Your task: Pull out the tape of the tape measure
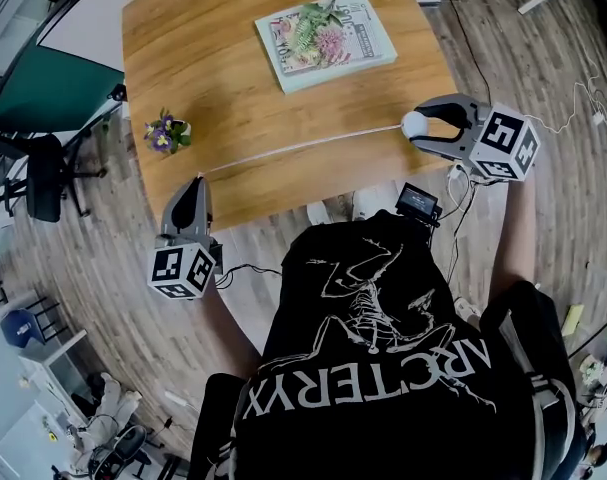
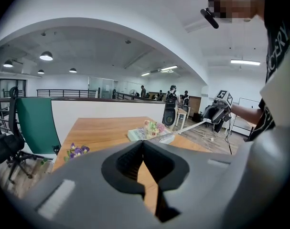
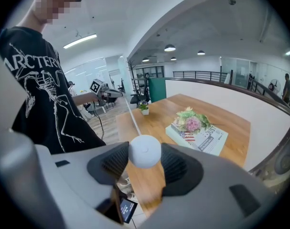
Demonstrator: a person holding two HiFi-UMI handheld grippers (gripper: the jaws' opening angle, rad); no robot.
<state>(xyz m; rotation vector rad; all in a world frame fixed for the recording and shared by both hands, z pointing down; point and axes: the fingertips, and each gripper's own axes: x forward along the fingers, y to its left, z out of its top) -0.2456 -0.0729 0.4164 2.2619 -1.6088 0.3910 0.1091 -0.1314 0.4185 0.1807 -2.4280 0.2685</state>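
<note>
**Tape drawn out across the near edge, pull looking nearly done**

The right gripper [image 1: 416, 128] is clamping the tape measure [image 1: 413, 123], a small round white case, between its two pads, and is holding it at the near right corner of the tabletop [image 1: 233, 58]. The left gripper [image 1: 198, 178] is sitting at the near left corner with its jaws closed together. The thin white tape [image 1: 303, 146] is running straight into their tips, so it is apparently pinching the tape's free end, though the end itself is too thin to make out.

Between the two grippers the tape is stretching in a taut, almost straight line just inside the near edge, spanning nearly the full width of the tabletop. A good length is therefore already out of the case, and the main part of the job looks done.

What is left is probably little: drawing the grippers a bit further apart if more tape is wanted. How much tape is remaining in the case cannot be told.

The book [image 1: 368, 53] with a spray of flowers [image 1: 318, 30] by the far right corner and the purple posy [image 1: 165, 133] near the left edge are lying clear of the tape.
</note>
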